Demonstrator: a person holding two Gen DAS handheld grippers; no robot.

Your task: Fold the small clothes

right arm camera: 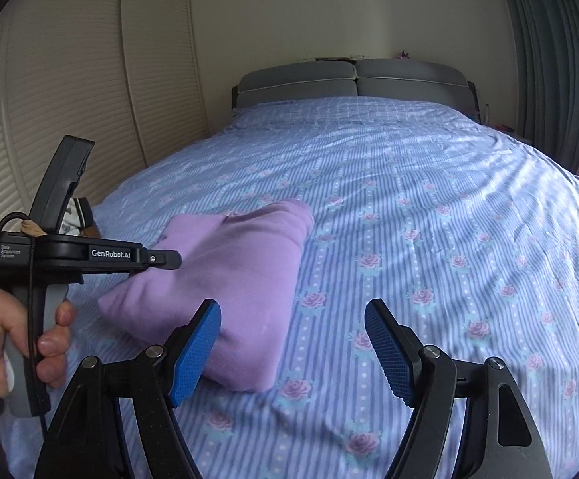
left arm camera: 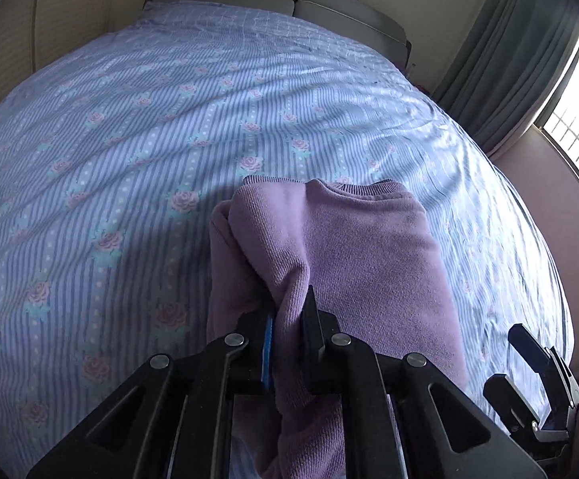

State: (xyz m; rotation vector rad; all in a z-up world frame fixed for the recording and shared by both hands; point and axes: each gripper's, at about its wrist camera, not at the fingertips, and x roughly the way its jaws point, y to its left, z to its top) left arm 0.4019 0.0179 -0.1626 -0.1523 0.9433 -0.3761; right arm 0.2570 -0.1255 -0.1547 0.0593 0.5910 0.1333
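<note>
A small lilac knit sweater (left arm camera: 353, 247) lies folded on the blue striped rose-print bedspread (left arm camera: 129, 139). My left gripper (left arm camera: 289, 311) is shut on the sweater's near left edge, pinching a fold between its fingers. In the right wrist view the sweater (right arm camera: 229, 279) lies left of centre, with the left gripper (right arm camera: 169, 259) at its left side, held by a hand. My right gripper (right arm camera: 293, 331) is open and empty, just above the bedspread (right arm camera: 449, 239) beside the sweater's near right corner. It also shows in the left wrist view (left arm camera: 529, 359) at the lower right.
A grey padded headboard (right arm camera: 353, 80) stands at the far end of the bed. Louvred wardrobe doors (right arm camera: 70, 99) are to the left. Grey-blue curtains (left arm camera: 509, 60) and a bright window (left arm camera: 577, 127) are to the right.
</note>
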